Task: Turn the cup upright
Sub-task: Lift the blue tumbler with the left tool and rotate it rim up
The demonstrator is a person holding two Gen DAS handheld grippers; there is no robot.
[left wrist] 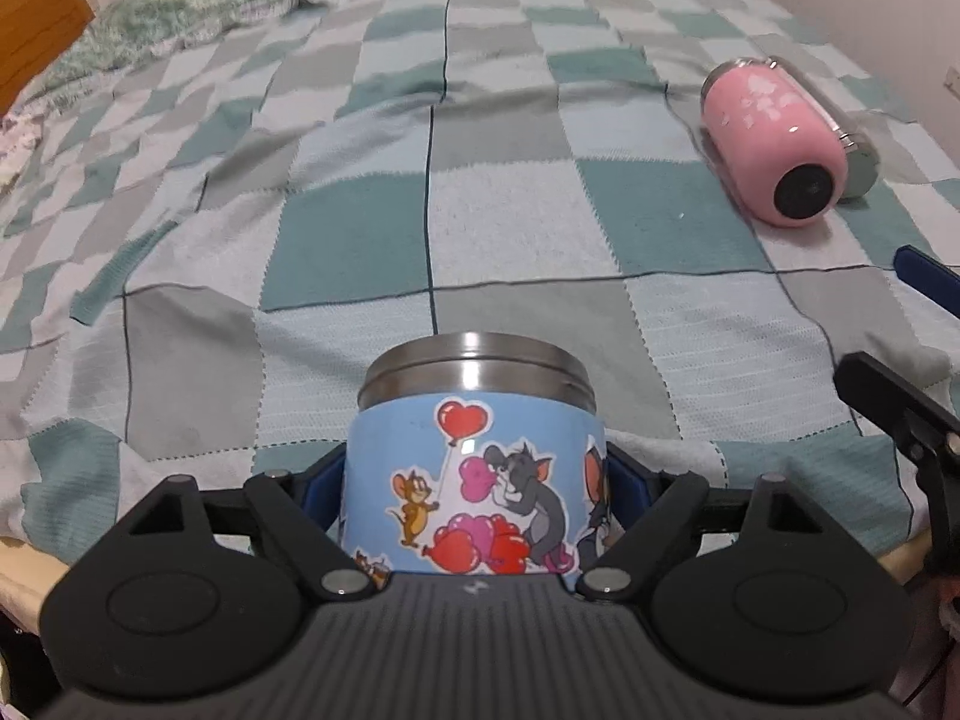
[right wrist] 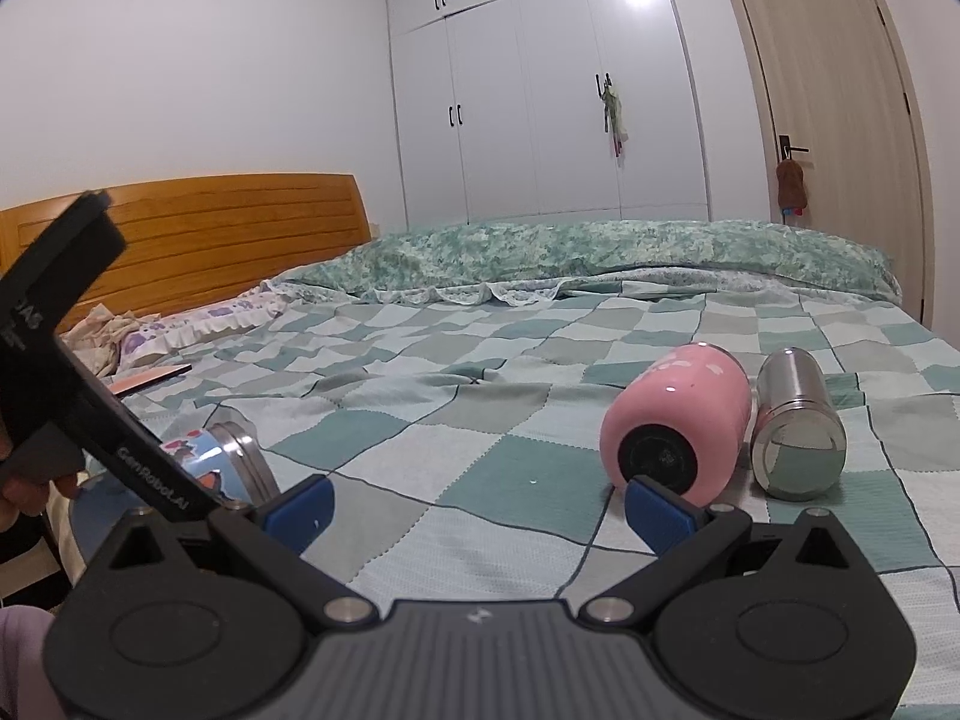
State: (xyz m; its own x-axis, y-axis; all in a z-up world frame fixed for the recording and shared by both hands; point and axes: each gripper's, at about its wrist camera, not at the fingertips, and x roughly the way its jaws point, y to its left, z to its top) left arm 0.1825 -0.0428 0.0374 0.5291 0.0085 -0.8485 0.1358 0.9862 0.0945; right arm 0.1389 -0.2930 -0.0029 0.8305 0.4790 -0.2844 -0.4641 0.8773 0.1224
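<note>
Blue cartoon cup [left wrist: 474,468] clamped in left gripper [left wrist: 474,492], steel rim forward; right gripper [right wrist: 480,510] gaping, nearer pink bottle [right wrist: 678,426].

- The left gripper [left wrist: 477,495] is clamped on a blue cartoon-sticker cup [left wrist: 474,480], one blue pad on each side of its body.
- The cup's steel rim [left wrist: 477,369] points away, over the checked bedspread [left wrist: 360,240].
- A pink cup [left wrist: 774,138] lies on its side far right, black base toward the camera.
- Part of the right gripper [left wrist: 912,360] shows at the right edge.
</note>
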